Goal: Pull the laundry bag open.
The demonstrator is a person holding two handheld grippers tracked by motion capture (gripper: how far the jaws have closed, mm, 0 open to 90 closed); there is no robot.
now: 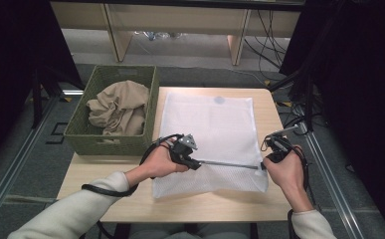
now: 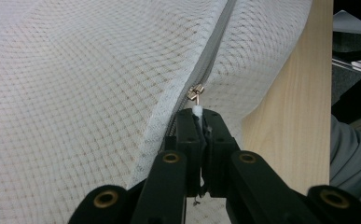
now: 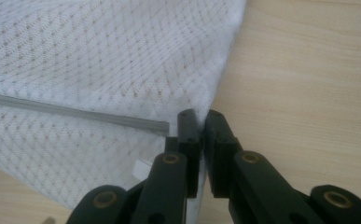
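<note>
My left hand-held gripper is clamped on the zip pull of the white mesh bag; my right hand-held gripper pinches the bag's edge at the zip's far end (drawn taut between them). The bag lies flat on the worktop. Beyond, left, a green basket holds beige cloth.

Green basket beside left hand

White mesh bag, grey zip, green basket
</note>
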